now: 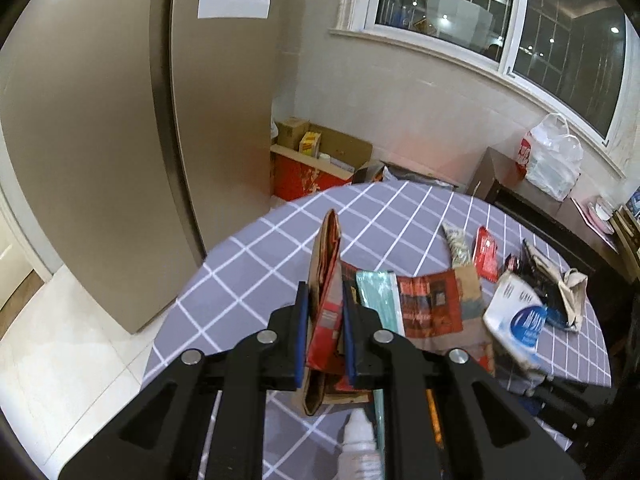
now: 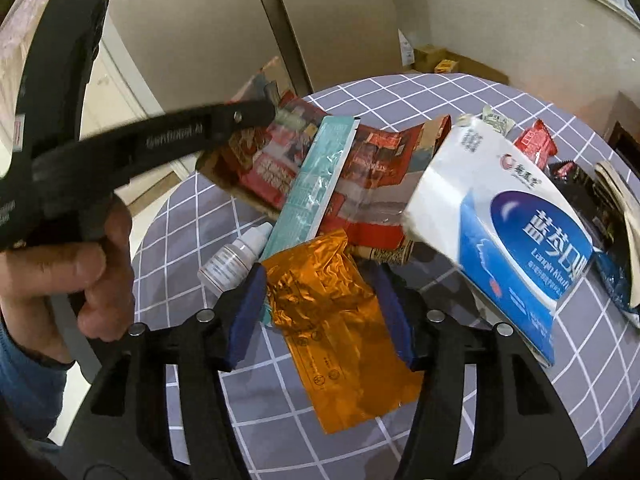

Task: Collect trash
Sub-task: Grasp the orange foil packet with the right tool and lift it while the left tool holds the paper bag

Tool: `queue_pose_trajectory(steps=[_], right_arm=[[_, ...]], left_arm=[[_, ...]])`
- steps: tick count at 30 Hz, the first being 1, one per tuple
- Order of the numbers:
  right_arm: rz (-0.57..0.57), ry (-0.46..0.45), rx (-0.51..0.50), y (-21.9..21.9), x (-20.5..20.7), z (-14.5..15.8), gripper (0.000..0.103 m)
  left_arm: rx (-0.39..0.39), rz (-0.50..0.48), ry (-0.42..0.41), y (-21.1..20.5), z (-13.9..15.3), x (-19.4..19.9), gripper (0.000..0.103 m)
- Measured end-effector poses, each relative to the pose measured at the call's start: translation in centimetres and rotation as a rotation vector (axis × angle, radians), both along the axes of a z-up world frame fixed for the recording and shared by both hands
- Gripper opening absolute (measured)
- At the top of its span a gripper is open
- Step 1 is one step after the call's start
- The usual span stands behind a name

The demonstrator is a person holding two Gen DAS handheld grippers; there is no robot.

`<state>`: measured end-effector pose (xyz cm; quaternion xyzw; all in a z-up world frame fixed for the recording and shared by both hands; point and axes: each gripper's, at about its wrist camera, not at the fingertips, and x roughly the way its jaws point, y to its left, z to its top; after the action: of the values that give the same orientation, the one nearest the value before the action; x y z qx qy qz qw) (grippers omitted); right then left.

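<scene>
1. We see the left gripper [image 1: 325, 312] with its blue-padded fingers [image 1: 302, 332] clamped on a folded red and brown paper bag [image 1: 326, 276], which stands up between the pads above the bench [image 1: 248, 264]
2. In the right wrist view the same bag [image 2: 280, 160] is lifted by its left corner off the grey checked cloth, its printed side spread towards the middle of the bench
3. A teal sachet [image 2: 316, 184] lies slanted across the bag
4. Our right gripper [image 2: 320, 312] has its fingers [image 2: 246, 312] apart, one on each side of a crinkled orange foil wrapper [image 2: 336, 320]; the pads sit just beside the wrapper's edges, and we cannot tell whether they touch it
5. The wrapper lies flat on the bench, its far end near the lower end of the teal sachet
6. A small white dropper bottle [image 2: 236, 260] lies on its side just left of the wrapper, near the left finger
7. A white and blue medicine box [image 2: 512, 232] is tilted to the right of the wrapper, blurred
8. Further right lie a red packet [image 2: 536, 144], dark wrappers and a beige cloth bag [image 2: 624, 208]
9. A hand [image 2: 60, 272] at the left edge grips the left gripper's handle
</scene>
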<state>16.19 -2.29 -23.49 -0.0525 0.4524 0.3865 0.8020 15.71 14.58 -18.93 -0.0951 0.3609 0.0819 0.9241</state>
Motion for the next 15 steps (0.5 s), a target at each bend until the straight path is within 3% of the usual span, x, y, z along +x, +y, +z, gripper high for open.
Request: queue_pose_trajectory(steps=[9,15], right_arm=[[0.015,0.013,-0.002,0.4,0.2,-0.4,0.063],[0.004,-0.015,0.006,0.9,-0.1,-0.5,0.059]], left_arm=[[-0.032,0.044,-0.05,1.1,1.7,1.9,0.014],[-0.048,0.051,-0.084,1.5,3.1,1.9,0.014]])
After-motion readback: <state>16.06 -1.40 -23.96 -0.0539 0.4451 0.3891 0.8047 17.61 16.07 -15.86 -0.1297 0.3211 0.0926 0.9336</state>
